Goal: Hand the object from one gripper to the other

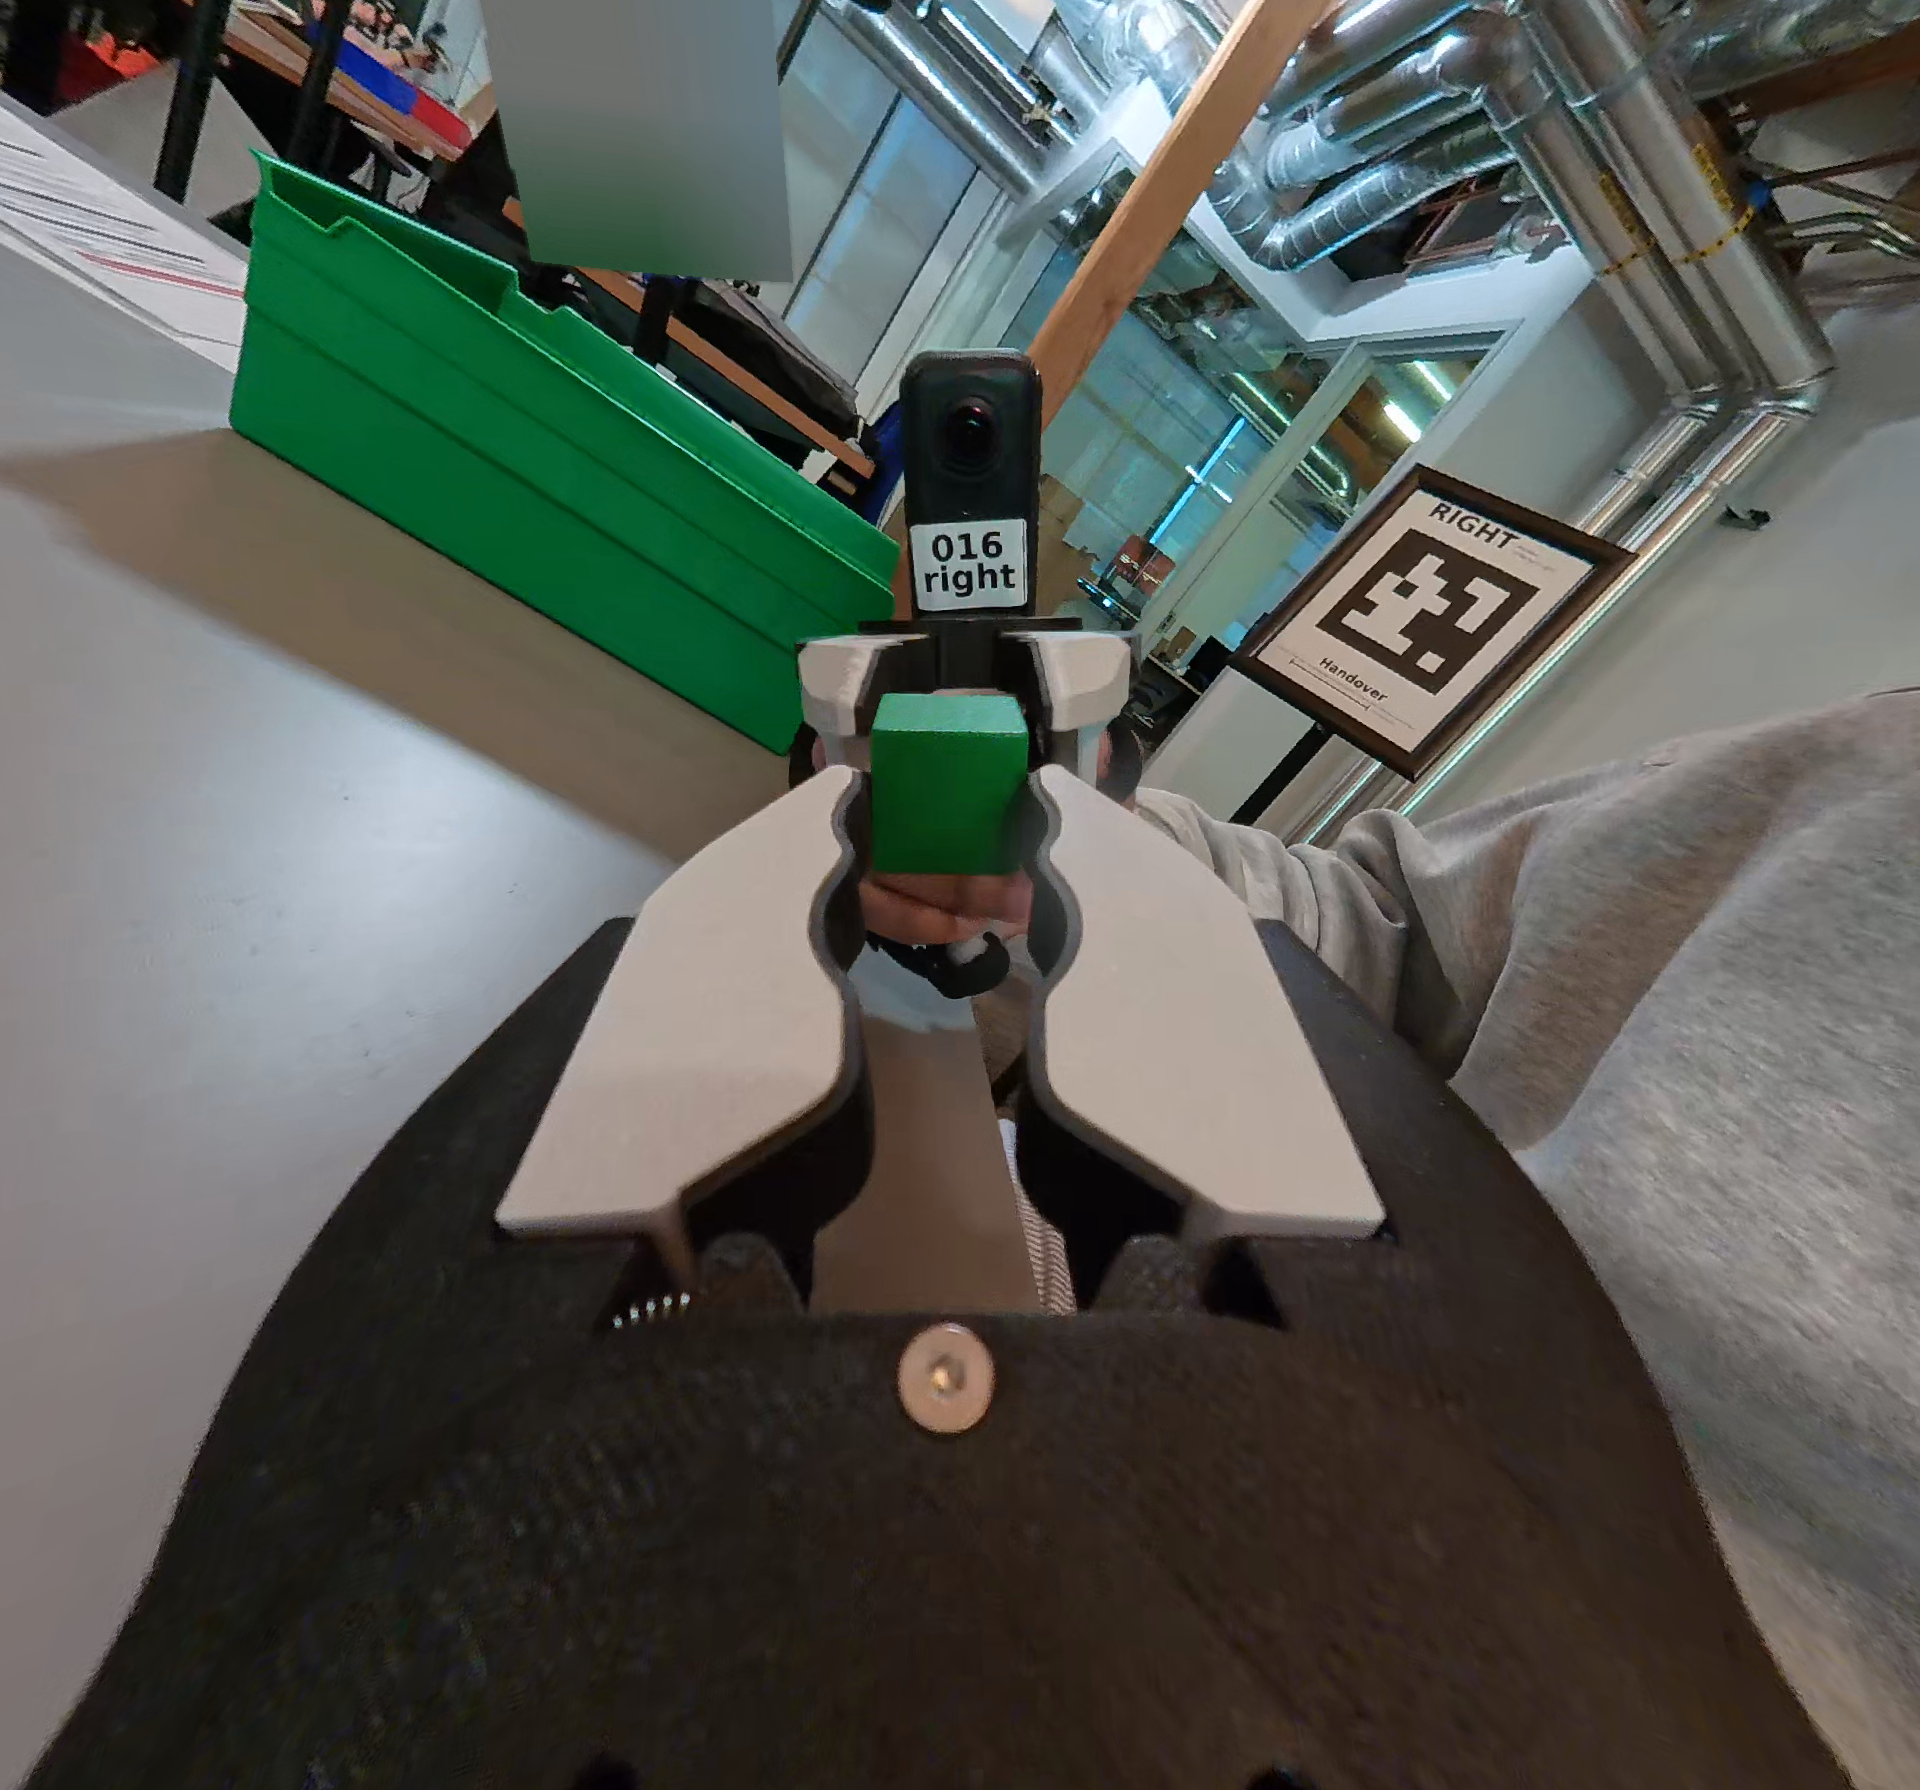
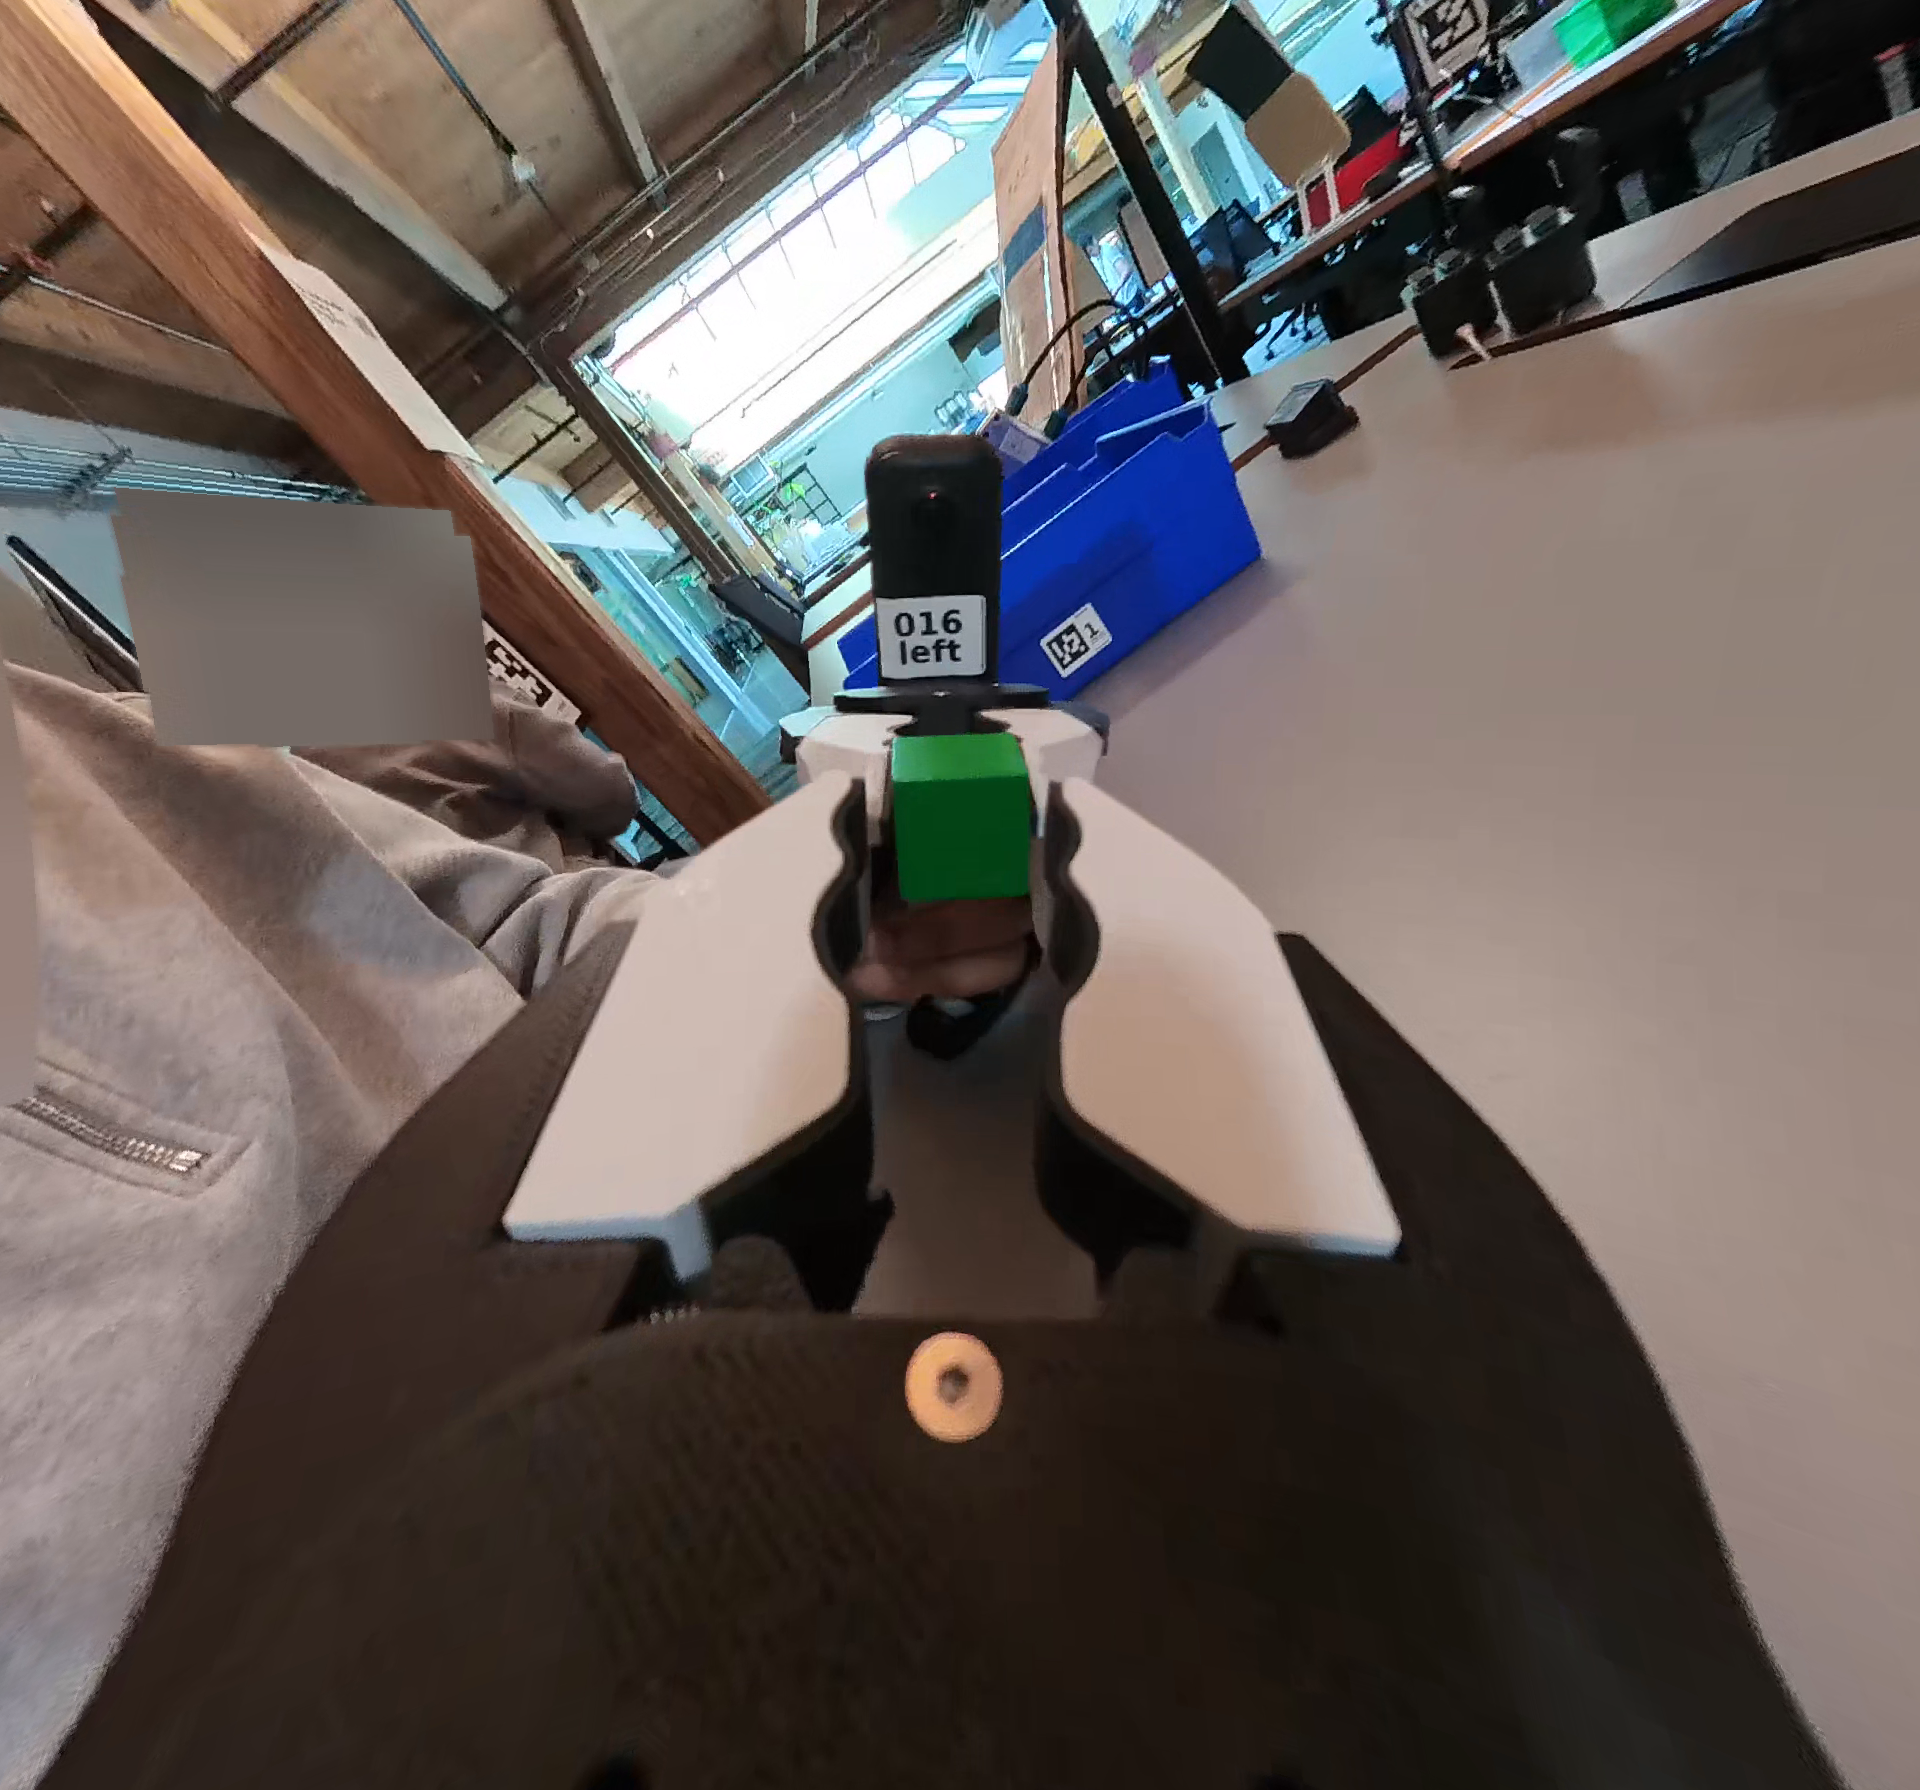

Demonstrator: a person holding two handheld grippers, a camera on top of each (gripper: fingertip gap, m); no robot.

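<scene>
Left wrist view:
- White printed label (image 1: pixel 968 568) is being carried on a black camera (image 1: pixel 971 436).
- Framed sign (image 1: pixel 1429 620) with a black-and-white square marker is being displayed on a stand.

Right wrist view:
- White printed label (image 2: pixel 930 637) is being carried on a black camera (image 2: pixel 932 514).
- Small marker sticker (image 2: pixel 1075 641) is being borne on a blue bin (image 2: pixel 1143 535).

Green bin (image 1: pixel 540 452) left, blue bin (image 2: pixel 1122 535) ahead; table (image 2: pixel 1558 701) open.
</scene>
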